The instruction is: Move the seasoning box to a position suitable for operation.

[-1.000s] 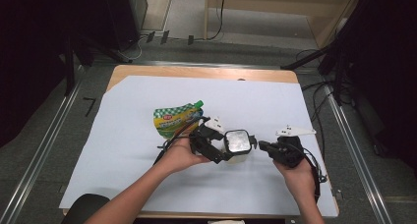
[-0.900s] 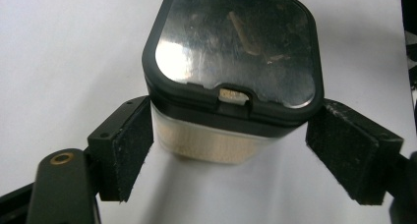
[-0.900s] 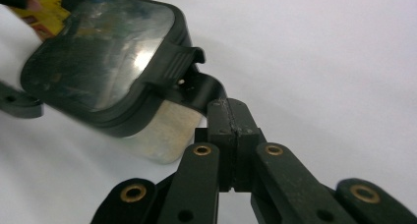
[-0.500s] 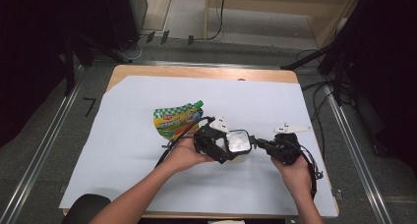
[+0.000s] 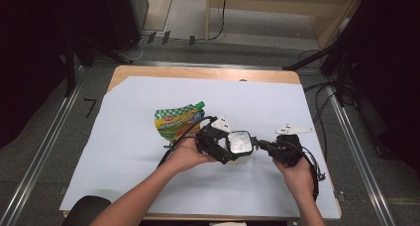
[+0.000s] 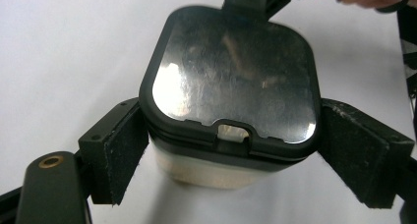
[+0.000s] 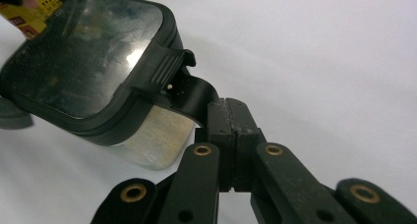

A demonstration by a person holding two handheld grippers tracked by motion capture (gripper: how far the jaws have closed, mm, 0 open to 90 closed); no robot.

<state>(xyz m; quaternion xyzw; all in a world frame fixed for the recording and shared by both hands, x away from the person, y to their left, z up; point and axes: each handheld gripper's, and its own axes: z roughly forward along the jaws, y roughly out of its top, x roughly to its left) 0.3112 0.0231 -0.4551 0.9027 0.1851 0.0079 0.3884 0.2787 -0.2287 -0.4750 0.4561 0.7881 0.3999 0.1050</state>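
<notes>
Container contents: unreadable; the shiny lid (image 6: pixel 233 79) gave back only glare and smears.
Container (image 7: pixel 83 67) lower body: hidden under the lid's black rim in the left gripper view, bar a pale strip.
Left gripper (image 5: pixel 225 146) jaw tips: covered by the container in the high view.
Pouch (image 5: pixel 177 121) print: too small to read.
Pouch in the right gripper view: cut off at the top-left corner, blurred.
Right gripper (image 7: pixel 228 116) jaws: cut off by the bottom edge.

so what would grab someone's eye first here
Mid-table, the clear box with a black-rimmed lid stands between both claws. The left claw brackets its sides, while the right claw pinches the lid's latch tab. Behind it lies a green checkered pouch on the white sheet.
</notes>
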